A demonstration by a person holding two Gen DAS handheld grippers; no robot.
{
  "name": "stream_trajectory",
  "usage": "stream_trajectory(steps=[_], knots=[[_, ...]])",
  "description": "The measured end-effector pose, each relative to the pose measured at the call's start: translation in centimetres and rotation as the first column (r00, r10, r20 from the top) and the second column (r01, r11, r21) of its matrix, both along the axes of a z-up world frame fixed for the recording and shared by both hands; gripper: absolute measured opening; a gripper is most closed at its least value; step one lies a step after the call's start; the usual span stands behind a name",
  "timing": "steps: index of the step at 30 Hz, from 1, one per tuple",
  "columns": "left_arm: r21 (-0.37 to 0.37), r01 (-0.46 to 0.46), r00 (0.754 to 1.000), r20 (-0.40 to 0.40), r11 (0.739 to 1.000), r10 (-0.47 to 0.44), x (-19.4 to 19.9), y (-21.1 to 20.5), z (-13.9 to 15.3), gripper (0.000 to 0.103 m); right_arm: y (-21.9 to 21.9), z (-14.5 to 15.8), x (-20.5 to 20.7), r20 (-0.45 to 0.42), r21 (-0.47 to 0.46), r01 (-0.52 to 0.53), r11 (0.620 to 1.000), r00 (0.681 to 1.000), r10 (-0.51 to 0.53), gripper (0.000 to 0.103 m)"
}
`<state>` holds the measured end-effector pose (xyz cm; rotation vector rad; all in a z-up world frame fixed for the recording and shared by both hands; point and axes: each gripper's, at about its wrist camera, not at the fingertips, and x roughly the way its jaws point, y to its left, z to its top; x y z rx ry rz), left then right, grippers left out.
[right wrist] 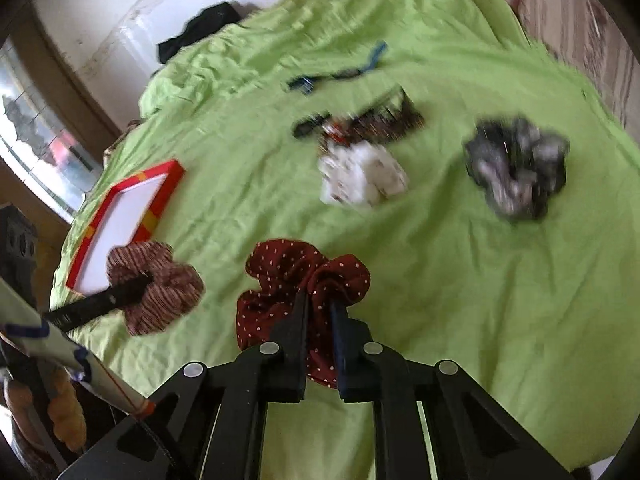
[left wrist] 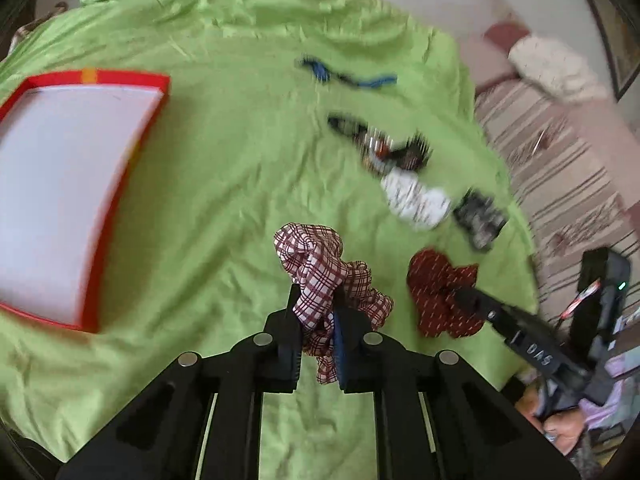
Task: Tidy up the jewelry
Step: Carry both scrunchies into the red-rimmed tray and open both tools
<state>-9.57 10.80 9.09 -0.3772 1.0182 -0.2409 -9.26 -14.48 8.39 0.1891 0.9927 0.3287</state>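
On the green bedsheet (left wrist: 208,208): left tongs (left wrist: 316,300) clamped on a checked scrunchie (left wrist: 320,264), right tongs (right wrist: 320,304) clamped on a dotted maroon scrunchie (right wrist: 288,272). Only in the left view: striped rug (left wrist: 560,184). Only in the right view: window (right wrist: 36,136), black cloth (right wrist: 200,28). Red-rimmed tray (right wrist: 160,200) near the checked scrunchie. Farther off, blurred: white scrunchie (right wrist: 360,176), grey scrunchie (right wrist: 516,168), blue band (left wrist: 348,74).
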Motion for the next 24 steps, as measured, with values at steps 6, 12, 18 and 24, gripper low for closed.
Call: stream_trajectory(steps=[6, 12, 18, 24], knots=[[-0.022, -0.096, 0.99, 0.106, 0.995, 0.098, -1.7, 6.7, 5.1, 0.012, 4.2, 4.1, 0.1, 0.061, -0.01, -0.088, 0.996, 0.994, 0.089, 0.011], [0.119, -0.226, 0.971, 0.106, 0.967, 0.214, -0.2, 15.2, 6.7, 0.012, 11.6, 6.1, 2.5, 0.064, 0.006, -0.2, 0.98, 0.978, 0.199, 0.011], [0.232, -0.297, 0.955, 0.071, 0.926, 0.288, 4.3, 22.6, 5.8, 0.012, 21.0, 6.9, 6.1, 0.079, -0.019, -0.301, 0.954, 0.95, 0.301, 0.012], [0.276, -0.346, 0.934, 0.009, 0.896, 0.358, 9.6, 28.4, 2.5, 0.012, 28.3, 4.4, 11.4, 0.051, -0.071, -0.343, 0.937, 0.936, 0.347, 0.013]])
